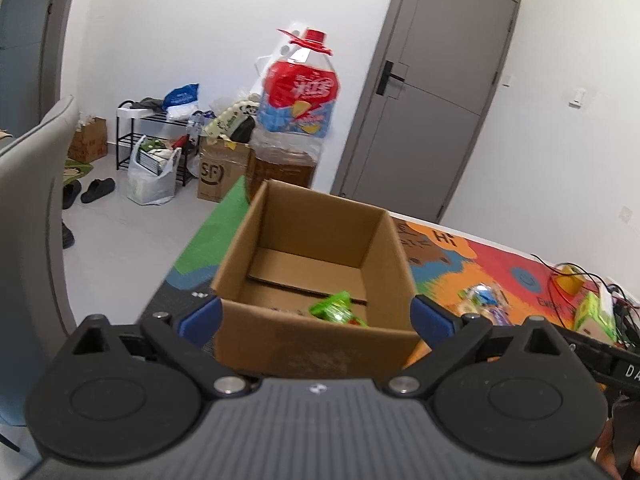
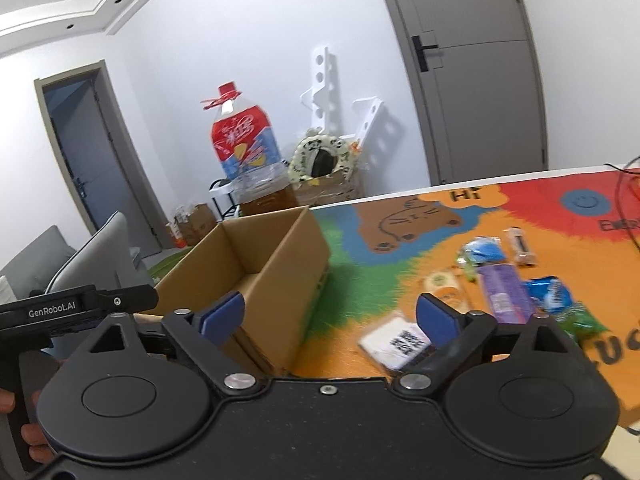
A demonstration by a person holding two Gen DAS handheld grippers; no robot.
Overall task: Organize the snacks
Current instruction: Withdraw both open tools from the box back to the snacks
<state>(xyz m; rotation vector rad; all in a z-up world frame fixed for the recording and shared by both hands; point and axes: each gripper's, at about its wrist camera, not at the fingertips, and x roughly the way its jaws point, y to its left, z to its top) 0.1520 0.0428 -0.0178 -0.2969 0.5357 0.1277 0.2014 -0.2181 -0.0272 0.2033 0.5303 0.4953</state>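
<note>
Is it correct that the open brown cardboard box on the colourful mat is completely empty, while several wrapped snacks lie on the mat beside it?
Not quite. The open brown cardboard box is not empty: the left wrist view shows a green wrapped snack already lying on its floor. The rest holds: several wrapped snacks, such as the purple packet, lie on the colourful mat beside the box.

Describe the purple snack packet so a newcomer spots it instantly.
Start at the open cardboard box on the colourful mat; loose snacks lie to its right. The purple packet lies flat mid-pile, a long rectangle between an orange packet and a blue bag, the only purple one.
</note>
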